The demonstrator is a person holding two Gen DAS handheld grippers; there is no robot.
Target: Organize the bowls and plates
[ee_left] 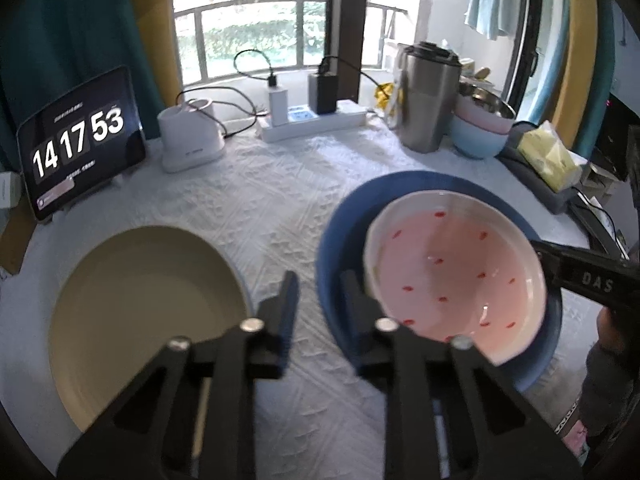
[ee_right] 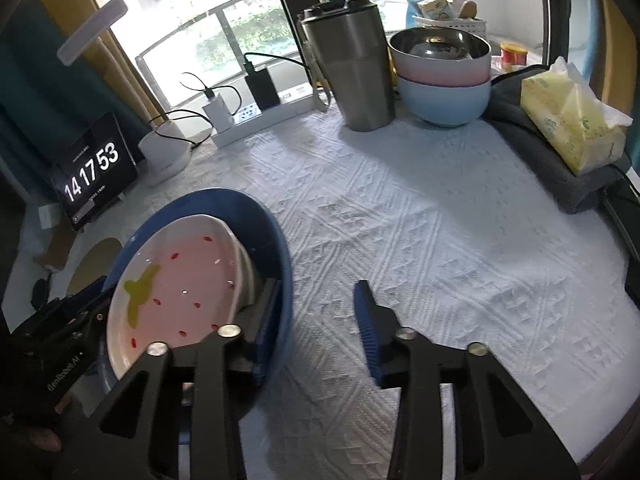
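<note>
So the pink dish (ee_left: 452,272) with the little red specks sits inside the blue plate (ee_left: 340,220), a bit off-centre and looking slightly tipped. All of this is on the white tablecloth (ee_right: 440,240).

The left gripper (ee_left: 318,280) has its fingers pinched on the near-left rim of the blue plate, one inside and one outside. The right gripper (ee_right: 318,284) straddles the opposite rim the same way, but it's loose. Its inner finger is down in the plate next to the pink dish, and the outer one hangs over bare cloth, clear of the plate.

A beige plate (ee_left: 140,300) lies flat just left of the blue one. Stacked bowls (ee_right: 444,92) and a steel tumbler (ee_right: 352,64) are at the back.
</note>
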